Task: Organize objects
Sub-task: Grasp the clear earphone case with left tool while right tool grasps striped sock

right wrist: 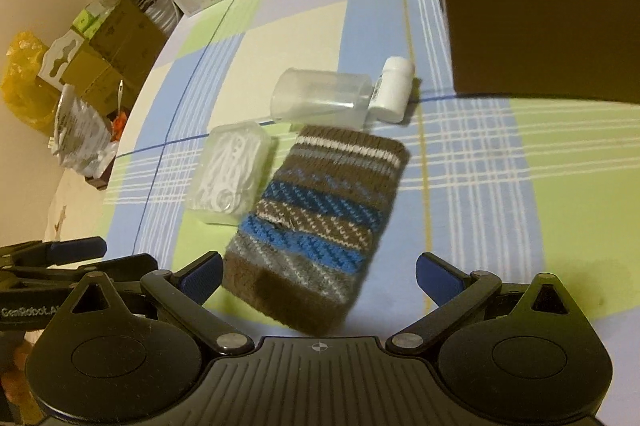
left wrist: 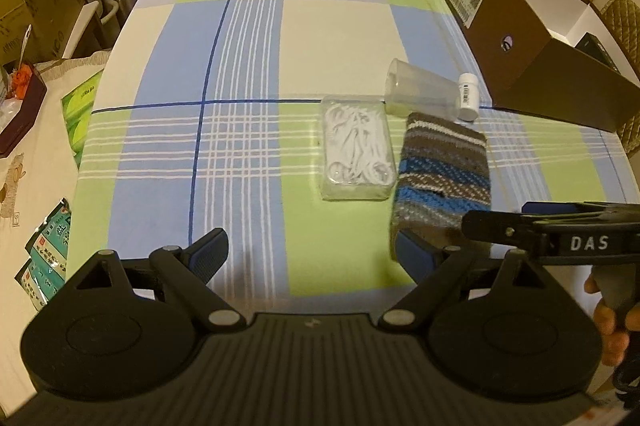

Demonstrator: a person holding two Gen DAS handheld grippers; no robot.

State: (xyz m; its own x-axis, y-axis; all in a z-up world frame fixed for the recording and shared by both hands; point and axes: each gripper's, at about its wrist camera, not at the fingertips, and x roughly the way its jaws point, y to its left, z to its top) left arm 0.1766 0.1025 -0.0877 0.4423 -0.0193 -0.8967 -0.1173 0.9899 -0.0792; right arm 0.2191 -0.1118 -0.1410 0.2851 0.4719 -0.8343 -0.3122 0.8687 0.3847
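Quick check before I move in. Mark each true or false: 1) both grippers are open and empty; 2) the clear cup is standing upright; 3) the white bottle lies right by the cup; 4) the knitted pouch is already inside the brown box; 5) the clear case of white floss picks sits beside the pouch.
1) True. The left gripper and right gripper both have jaws spread, nothing between them.
2) False. The clear cup lies on its side on the tablecloth.
3) True. The white bottle lies against the cup's end.
4) False. The knitted pouch lies flat on the cloth, outside the brown box.
5) True. The clear case sits next to the pouch.
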